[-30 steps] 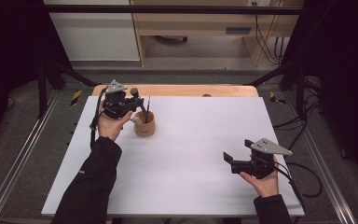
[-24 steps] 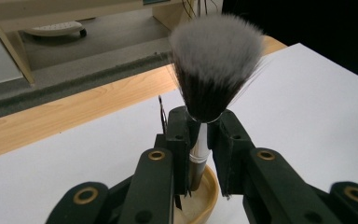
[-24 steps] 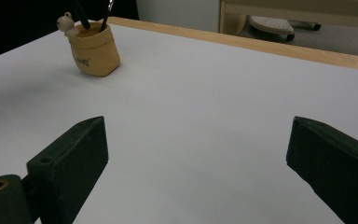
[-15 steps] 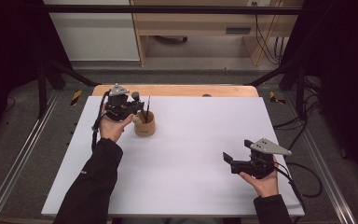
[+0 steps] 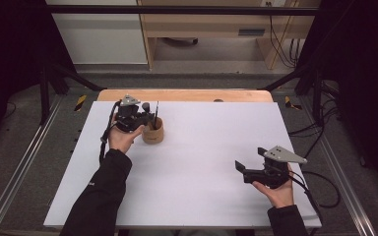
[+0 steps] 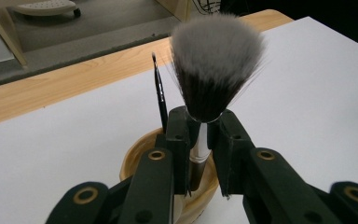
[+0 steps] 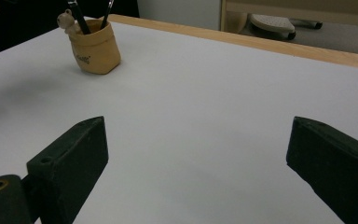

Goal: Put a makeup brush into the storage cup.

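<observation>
You have two grippers. Your left gripper point(image 6: 200, 140) is clenched on one fluffy brush point(image 6: 214, 70), its jaws pinching the silver ferrule, with the handle end down in the cup point(image 5: 153, 133). That cup is the only one on the table; it sits at the far left of the white sheet point(image 5: 202, 162). One thin brush point(image 6: 159, 93) stands in it just beside yours. Your right gripper point(image 7: 196, 154) is released, jaws wide apart and holding nothing, near the sheet's front right. The sheet lies on a wooden table point(image 5: 187, 95). Beyond it are a grey floor, a white cabinet and a wooden desk with cables.
</observation>
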Demonstrator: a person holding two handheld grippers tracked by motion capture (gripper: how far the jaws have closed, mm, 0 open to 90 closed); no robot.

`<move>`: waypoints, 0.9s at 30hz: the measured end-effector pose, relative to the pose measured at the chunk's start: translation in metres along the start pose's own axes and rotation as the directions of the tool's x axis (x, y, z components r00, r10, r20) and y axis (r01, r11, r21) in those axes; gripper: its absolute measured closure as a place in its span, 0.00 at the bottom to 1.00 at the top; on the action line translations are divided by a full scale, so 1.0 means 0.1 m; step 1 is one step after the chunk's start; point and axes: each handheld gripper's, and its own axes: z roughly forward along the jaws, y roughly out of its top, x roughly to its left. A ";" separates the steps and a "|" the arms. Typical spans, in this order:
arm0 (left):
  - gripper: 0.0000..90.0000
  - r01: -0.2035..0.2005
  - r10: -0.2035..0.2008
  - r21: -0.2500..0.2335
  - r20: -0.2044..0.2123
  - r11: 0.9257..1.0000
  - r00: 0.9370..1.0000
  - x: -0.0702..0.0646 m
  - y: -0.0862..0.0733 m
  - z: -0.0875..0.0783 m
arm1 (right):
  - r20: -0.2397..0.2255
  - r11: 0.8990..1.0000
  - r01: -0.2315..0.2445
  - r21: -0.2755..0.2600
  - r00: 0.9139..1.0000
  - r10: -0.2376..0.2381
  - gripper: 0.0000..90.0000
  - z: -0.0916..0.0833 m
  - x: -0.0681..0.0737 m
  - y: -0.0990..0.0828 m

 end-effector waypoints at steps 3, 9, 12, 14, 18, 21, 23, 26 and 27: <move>0.86 0.001 -0.002 0.010 0.004 1.000 1.000 -0.01 -0.03 0.04 | 0.001 1.000 0.003 0.002 1.000 -0.003 0.07 0.00 0.00 0.00; 0.86 0.003 -0.003 0.022 0.006 1.000 1.000 -0.02 -0.07 0.08 | -0.001 1.000 0.004 0.003 1.000 -0.004 0.07 0.00 0.00 0.00; 0.86 0.004 -0.004 0.027 0.007 1.000 1.000 -0.02 -0.10 0.10 | -0.001 1.000 0.002 0.003 1.000 -0.002 0.07 0.01 0.00 0.00; 0.86 0.003 -0.004 0.031 0.008 1.000 1.000 -0.03 -0.11 0.12 | -0.001 1.000 0.002 0.003 1.000 -0.002 0.07 0.01 0.01 0.00; 0.86 -0.004 0.004 0.043 0.010 0.999 1.000 -0.04 -0.13 0.15 | -0.001 1.000 0.000 0.007 1.000 0.000 0.07 0.01 0.01 0.00; 0.85 -0.006 0.005 0.049 0.008 0.999 1.000 -0.05 -0.14 0.16 | -0.003 1.000 0.005 0.006 1.000 -0.005 0.07 0.01 0.01 -0.01; 0.85 -0.012 0.011 0.052 0.008 0.999 1.000 -0.06 -0.15 0.17 | -0.003 1.000 0.005 0.006 1.000 -0.005 0.07 0.02 0.01 -0.01; 0.85 -0.025 0.025 0.061 0.006 0.998 1.000 -0.07 -0.16 0.18 | -0.003 1.000 0.004 0.006 1.000 -0.004 0.07 0.01 0.01 -0.01; 0.85 -0.026 0.025 0.060 0.006 0.998 1.000 -0.08 -0.16 0.18 | -0.003 1.000 0.004 0.006 1.000 -0.004 0.07 0.01 0.01 -0.01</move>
